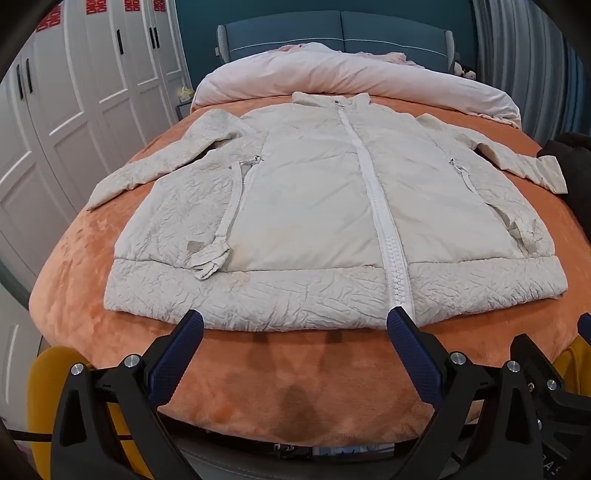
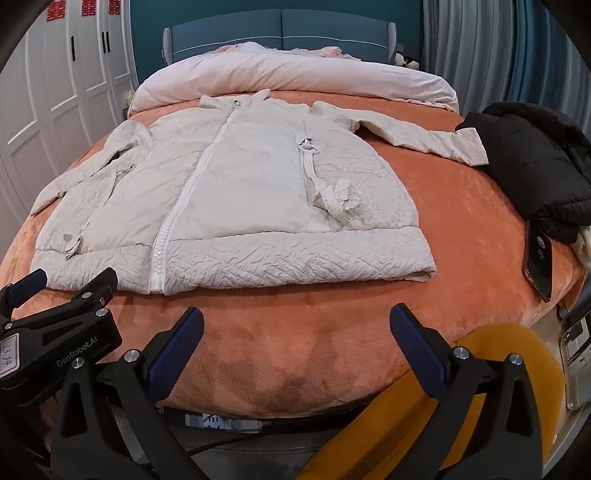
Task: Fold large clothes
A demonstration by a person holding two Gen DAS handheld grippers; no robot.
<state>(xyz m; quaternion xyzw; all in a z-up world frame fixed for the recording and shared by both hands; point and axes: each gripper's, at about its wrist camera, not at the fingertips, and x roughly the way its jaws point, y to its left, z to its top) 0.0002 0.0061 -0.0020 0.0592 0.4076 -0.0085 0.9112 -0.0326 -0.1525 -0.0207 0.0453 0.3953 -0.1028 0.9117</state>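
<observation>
White coat (image 1: 314, 206) flat on bed (image 1: 258, 369); left gripper (image 1: 295, 325), right gripper (image 2: 297, 321) released; phone (image 2: 539, 258) partly under black jacket (image 2: 535, 166).

Both wrist cameras are looking low from the bed's (image 1: 92, 332) foot toward the headboard (image 2: 280, 35). They are sharing the coat (image 1: 314, 206), lying centred in the left view and left of centre in the right.
</observation>
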